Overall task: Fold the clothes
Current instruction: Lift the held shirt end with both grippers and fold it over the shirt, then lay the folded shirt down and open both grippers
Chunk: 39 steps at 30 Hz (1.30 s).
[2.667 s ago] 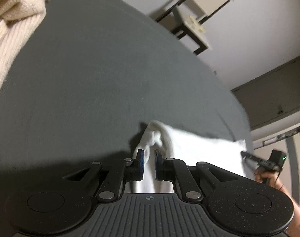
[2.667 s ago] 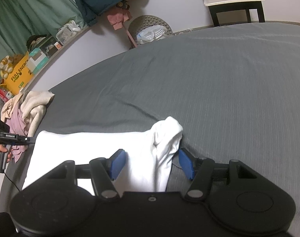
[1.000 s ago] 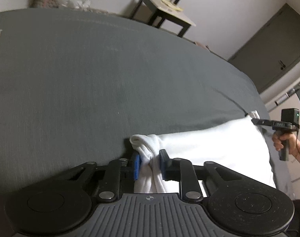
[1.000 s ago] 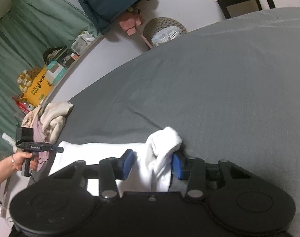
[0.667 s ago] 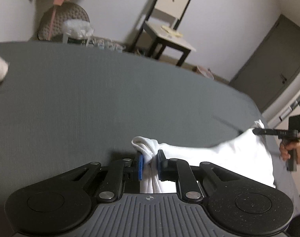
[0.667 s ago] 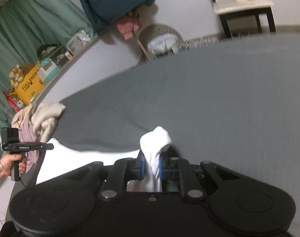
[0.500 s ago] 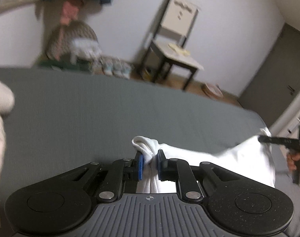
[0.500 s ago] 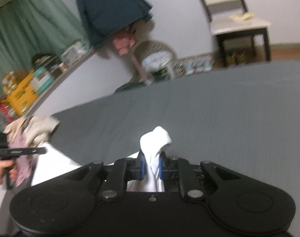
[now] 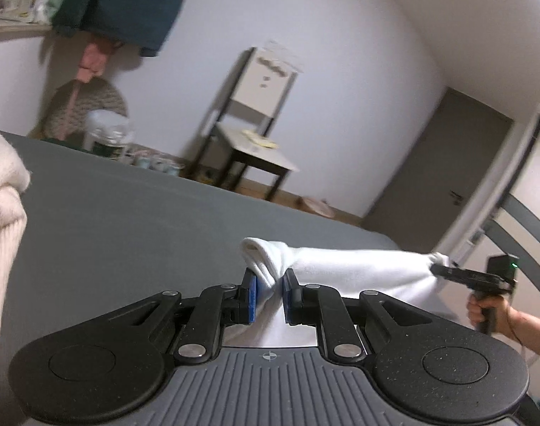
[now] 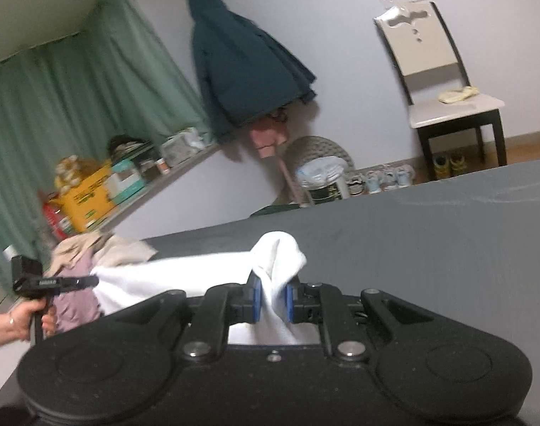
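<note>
We hold a white garment (image 9: pixel 341 266) stretched between our two grippers above the grey bed (image 9: pixel 127 220). Our left gripper (image 9: pixel 270 296) is clamped on a bunched corner of it, and our right gripper (image 10: pixel 272 298) is clamped on the opposite corner. The cloth spans the gap between them, with its lower part hanging out of view behind the gripper bodies. We cannot tell how many layers it has, so we judge only that it is lifted and pulled fairly taut. That could fit carrying one edge over for a fold or raising the piece to lay it out. A heap of cream and pink clothes (image 10: pixel 92 259) lies at the bed's edge, unfolded.
</note>
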{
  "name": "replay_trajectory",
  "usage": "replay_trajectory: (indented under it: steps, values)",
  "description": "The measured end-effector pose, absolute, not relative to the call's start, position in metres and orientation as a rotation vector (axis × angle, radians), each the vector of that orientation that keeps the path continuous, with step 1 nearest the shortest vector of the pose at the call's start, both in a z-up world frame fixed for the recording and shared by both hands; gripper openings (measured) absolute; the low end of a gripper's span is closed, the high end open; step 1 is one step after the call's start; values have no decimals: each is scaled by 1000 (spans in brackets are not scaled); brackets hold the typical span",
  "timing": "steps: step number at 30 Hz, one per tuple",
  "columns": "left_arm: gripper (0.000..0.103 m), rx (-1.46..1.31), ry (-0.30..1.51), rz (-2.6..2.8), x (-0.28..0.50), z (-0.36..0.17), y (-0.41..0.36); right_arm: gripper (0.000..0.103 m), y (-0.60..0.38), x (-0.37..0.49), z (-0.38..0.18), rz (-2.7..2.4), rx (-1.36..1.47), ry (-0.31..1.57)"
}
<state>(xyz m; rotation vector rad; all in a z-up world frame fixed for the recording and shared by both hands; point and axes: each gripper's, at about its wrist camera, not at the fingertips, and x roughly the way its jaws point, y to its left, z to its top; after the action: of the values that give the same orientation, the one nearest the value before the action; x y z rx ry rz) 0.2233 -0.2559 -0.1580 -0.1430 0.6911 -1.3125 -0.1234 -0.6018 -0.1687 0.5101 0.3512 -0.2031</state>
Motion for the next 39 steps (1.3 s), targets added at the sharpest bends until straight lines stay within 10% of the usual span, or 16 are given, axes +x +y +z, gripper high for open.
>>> replay_trajectory:
  steps: [19, 21, 25, 39]
  values:
    - [14, 378, 850, -1416, 101, -206, -197, 19, -491, -202, -209, -103, 271, 697]
    - [24, 466, 799, -1407, 90, -203, -194, 35, -484, -203, -211, -102, 244, 739]
    - [95, 639, 695, -1383, 67, -197, -186, 65, -465, -207, -202, -136, 122, 793]
    - [94, 1345, 102, -1203, -16, -202, -218, 42, -350, -171, -182, -102, -770, 996]
